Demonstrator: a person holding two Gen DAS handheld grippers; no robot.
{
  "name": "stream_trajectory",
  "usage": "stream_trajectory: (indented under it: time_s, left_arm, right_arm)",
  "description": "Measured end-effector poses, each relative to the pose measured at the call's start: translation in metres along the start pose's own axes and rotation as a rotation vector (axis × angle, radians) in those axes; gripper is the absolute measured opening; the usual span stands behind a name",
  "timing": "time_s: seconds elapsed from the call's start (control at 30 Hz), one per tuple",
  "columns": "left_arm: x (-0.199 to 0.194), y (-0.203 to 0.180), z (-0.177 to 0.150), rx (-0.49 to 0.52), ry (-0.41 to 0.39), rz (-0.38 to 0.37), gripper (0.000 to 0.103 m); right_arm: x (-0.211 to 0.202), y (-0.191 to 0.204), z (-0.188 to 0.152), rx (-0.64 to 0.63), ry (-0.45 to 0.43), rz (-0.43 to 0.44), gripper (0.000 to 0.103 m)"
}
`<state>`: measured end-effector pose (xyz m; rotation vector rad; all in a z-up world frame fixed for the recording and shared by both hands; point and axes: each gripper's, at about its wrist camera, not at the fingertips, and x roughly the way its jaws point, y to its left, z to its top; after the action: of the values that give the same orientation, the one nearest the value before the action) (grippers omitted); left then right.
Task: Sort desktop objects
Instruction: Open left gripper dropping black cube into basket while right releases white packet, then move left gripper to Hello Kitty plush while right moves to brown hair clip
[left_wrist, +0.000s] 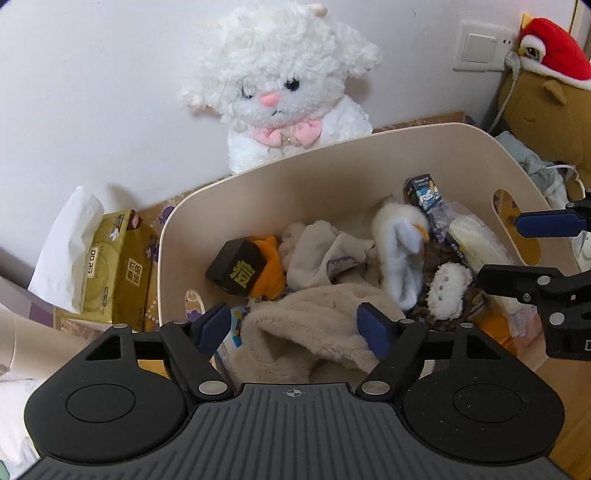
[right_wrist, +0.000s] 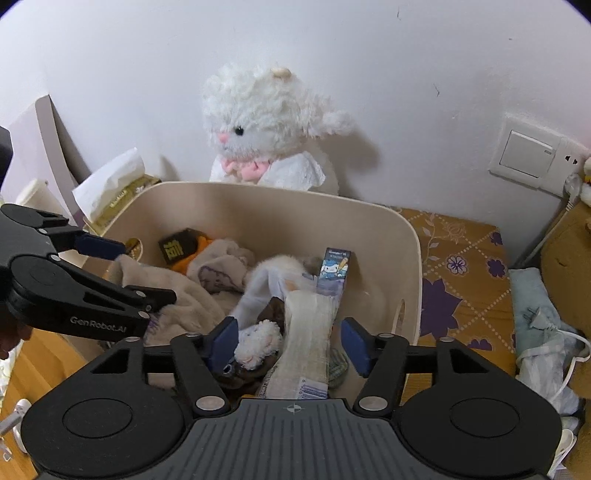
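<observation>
Beige plastic bin (left_wrist: 280, 192) sits before us on the table, against the white wall, already holding the sorted things: a fuzzy beige cloth (left_wrist: 314, 321), a black cube with a yellow character (left_wrist: 238, 271), a small white plush (right_wrist: 258, 341) and a blue cartoon box (right_wrist: 334, 275). Our left tongs (left_wrist: 295, 326) hang spread apart over the cloth, gripping nothing; our right tongs (right_wrist: 291, 343) stand likewise apart (the small plush just beside one pad). A white fluffy lamb toy (left_wrist: 280, 77) sits behind the bin.
</observation>
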<state>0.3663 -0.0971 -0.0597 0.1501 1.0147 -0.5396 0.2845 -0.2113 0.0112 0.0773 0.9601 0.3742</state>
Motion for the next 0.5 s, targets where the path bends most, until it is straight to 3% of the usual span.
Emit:
stream_trajectory:
  time_s: [0.17, 0.27, 0.5]
  left_arm:
    - [-0.012, -0.003, -0.003, 0.004, -0.019, 0.014, 0.077]
    - [-0.021, -0.003, -0.006, -0.002, -0.037, 0.02, 0.077]
    - [-0.049, -0.002, -0.014, -0.024, -0.078, 0.019, 0.078]
  right_arm:
    - [-0.015, 0.0, 0.0, 0.016, -0.005, 0.011, 0.08]
    - [-0.026, 0.0, -0.002, 0.017, -0.022, -0.002, 0.092]
    - [-0.057, -0.004, -0.007, 0.041, -0.071, 0.008, 0.098]
